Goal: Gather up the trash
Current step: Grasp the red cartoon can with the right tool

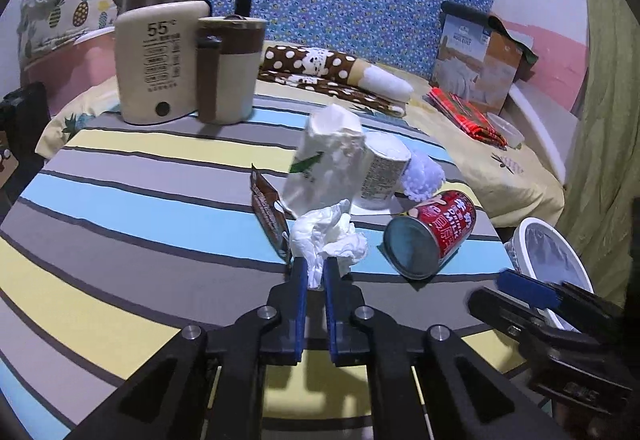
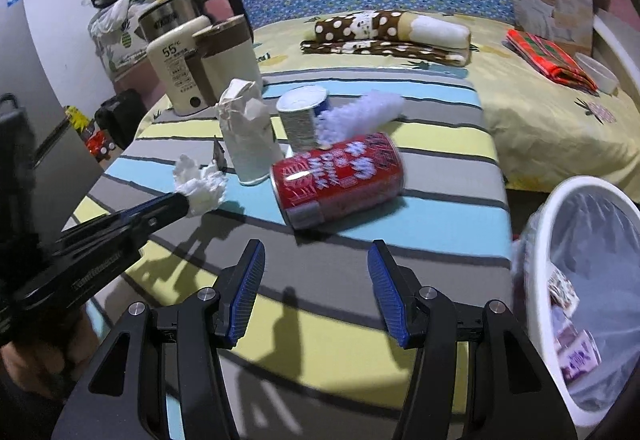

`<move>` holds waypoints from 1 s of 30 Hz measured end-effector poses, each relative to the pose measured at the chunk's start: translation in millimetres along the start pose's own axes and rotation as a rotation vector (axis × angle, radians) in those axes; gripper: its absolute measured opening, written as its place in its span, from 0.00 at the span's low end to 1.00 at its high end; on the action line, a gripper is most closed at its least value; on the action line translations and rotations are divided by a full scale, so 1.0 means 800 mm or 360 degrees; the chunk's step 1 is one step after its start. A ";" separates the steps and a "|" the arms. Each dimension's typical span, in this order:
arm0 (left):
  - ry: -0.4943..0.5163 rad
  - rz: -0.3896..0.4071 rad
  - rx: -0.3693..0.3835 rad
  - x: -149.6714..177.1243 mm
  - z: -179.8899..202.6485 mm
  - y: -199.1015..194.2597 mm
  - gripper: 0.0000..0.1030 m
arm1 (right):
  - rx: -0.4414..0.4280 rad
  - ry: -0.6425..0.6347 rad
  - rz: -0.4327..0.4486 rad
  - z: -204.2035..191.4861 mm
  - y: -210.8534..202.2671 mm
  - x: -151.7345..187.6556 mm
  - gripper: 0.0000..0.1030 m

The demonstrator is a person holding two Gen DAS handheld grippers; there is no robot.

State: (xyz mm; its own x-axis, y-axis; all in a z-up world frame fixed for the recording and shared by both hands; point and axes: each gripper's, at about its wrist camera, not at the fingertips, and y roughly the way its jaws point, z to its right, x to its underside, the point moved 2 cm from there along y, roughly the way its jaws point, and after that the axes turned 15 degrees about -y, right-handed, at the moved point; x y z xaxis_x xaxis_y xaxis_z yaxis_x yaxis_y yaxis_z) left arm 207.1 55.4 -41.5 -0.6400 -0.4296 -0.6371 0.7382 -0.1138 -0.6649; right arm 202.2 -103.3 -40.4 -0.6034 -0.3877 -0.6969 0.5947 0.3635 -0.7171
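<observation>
My left gripper (image 1: 315,266) is shut on a crumpled white tissue (image 1: 328,236) and holds it just above the striped table; the tissue also shows in the right wrist view (image 2: 202,185). My right gripper (image 2: 316,264) is open and empty, a little in front of a red can (image 2: 340,179) that lies on its side. The red can also shows in the left wrist view (image 1: 432,230). Behind it stand a white paper carton (image 2: 248,135), a small white can (image 2: 302,115), a fluffy white wad (image 2: 360,115) and a brown wrapper (image 1: 270,211).
A white trash bin (image 2: 548,224) with a plastic liner and some trash inside stands off the table's right edge. Kettles and a cream warmer (image 1: 154,63) stand at the table's far left. A bed with a dotted blanket (image 2: 384,33) lies behind.
</observation>
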 end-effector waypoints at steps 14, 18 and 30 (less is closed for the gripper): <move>-0.0018 -0.0016 0.0020 -0.001 -0.015 0.002 0.08 | 0.0095 0.0083 -0.0040 0.027 0.013 0.004 0.54; -0.0016 -0.0029 0.0035 0.002 -0.014 0.006 0.08 | 0.0177 0.0164 -0.0059 0.056 -0.004 0.023 0.54; -0.0013 -0.0025 0.0057 0.002 -0.014 0.003 0.08 | 0.0106 0.0191 0.0084 0.028 -0.013 0.004 0.67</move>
State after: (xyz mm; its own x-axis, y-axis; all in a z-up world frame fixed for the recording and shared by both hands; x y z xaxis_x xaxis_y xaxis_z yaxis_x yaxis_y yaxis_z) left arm 205.4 64.3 -48.5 -0.6501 -0.4348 -0.6231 0.7351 -0.1526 -0.6605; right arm 205.5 -127.2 -35.0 -0.6272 -0.2641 -0.7327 0.6588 0.3220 -0.6799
